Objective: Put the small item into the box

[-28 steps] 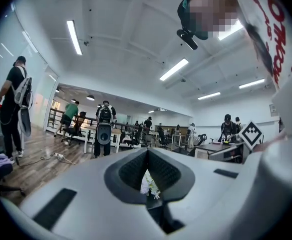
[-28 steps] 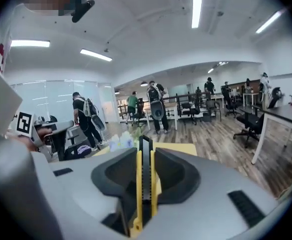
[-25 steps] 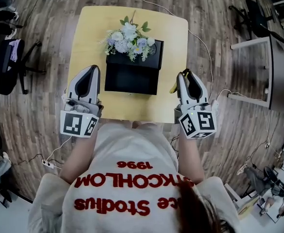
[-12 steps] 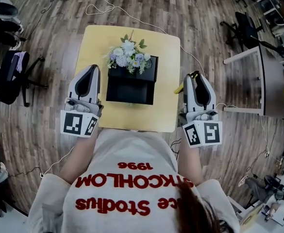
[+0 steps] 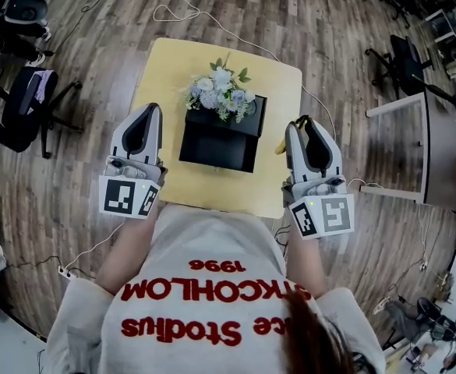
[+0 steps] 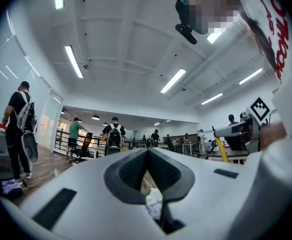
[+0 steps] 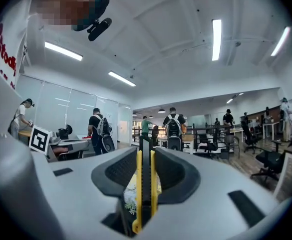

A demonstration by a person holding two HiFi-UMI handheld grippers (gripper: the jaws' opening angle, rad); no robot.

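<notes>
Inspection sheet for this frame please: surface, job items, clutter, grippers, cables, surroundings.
Surface: yellow table, standing on a wood floor.
Job's things: black box open at the table's middle; yellow utility knife is not yet in it.
Clutter: flower bunch at the box's far edge; nothing else seen on the table.
Grippers: left gripper has its jaws together with nothing between them; right gripper is clamped on the utility knife. Both are at the table's near corners.
Cables: white cable loops on the floor beyond the table.
Surroundings: office chair on the left, desk on the right, people in the background.
</notes>
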